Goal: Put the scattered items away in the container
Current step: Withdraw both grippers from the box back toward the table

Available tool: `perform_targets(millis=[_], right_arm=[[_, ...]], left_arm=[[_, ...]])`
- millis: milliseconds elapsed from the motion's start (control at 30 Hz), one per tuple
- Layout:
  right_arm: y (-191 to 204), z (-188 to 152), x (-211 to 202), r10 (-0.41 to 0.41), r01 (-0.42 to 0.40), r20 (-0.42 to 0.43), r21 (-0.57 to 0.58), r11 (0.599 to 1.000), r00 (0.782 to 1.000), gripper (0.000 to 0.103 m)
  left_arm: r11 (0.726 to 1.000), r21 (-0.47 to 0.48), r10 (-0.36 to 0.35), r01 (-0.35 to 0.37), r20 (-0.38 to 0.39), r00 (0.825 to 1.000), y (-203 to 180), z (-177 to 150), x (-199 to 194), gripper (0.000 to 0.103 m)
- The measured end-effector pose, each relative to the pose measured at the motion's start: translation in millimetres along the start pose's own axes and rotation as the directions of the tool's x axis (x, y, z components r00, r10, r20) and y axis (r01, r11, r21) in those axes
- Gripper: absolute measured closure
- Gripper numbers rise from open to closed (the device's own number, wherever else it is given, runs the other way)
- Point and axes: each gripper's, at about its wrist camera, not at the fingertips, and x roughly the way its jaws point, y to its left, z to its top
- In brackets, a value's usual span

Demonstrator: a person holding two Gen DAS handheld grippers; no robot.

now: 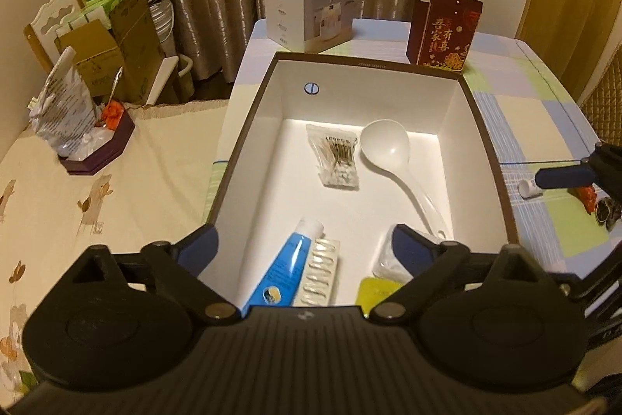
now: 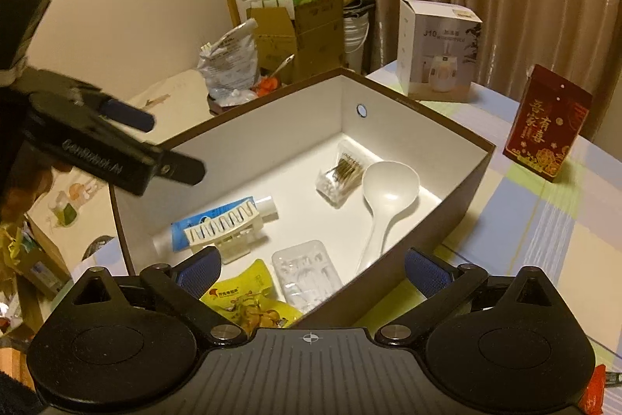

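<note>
The container (image 1: 248,142), a brown-walled box with a white inside, is sitting on the checked cloth of the table (image 1: 525,111), toward its left edge. Already lying in it are a white ladle (image 1: 388,148), a bag of cotton swabs (image 1: 337,158), a blue tube (image 1: 287,263), a cream hair clip (image 2: 221,226), a clear plastic tray (image 2: 307,273) and a yellow snack pouch (image 2: 248,298).

The left gripper (image 1: 307,247) is being held wide open over the box's near wall, nothing between its jaws. The right gripper (image 2: 311,271) is likewise being held wide open and empty at the near right corner.

What is still lying out is being seen only at the left view's right edge: a small white cap (image 1: 528,187) and red and dark packets (image 1: 589,195), by the box's right wall. They are judged nearer the right gripper; their long axes cannot be told.

"J10" is being read on the white carton (image 2: 439,53), "100PCS" on the swab bag, and Chinese characters on the red box (image 2: 548,127).
</note>
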Motion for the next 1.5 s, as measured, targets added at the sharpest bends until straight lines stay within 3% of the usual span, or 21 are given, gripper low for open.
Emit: perform_targets(millis=[433,1033,1500], right_arm=[[2,-23,-33,-0.017,0.019,0.021,-0.072,0.997,1.0,0.0],[-6,-60,-80,0.059,-0.058,0.007,-0.142,0.988,0.998,0.0],[-31,-84,-102,0.102,-0.102,-0.008,-0.15,0.983,0.995,0.0]], left_arm=[[0.997,-0.038,0.06,-0.061,-0.014,0.998,-32,-29,-32,0.003],[0.986,-0.113,0.119,-0.123,-0.034,0.992,-91,-73,-72,0.002],[0.977,-0.149,0.144,-0.152,-0.061,0.988,-134,-89,-83,0.002]])
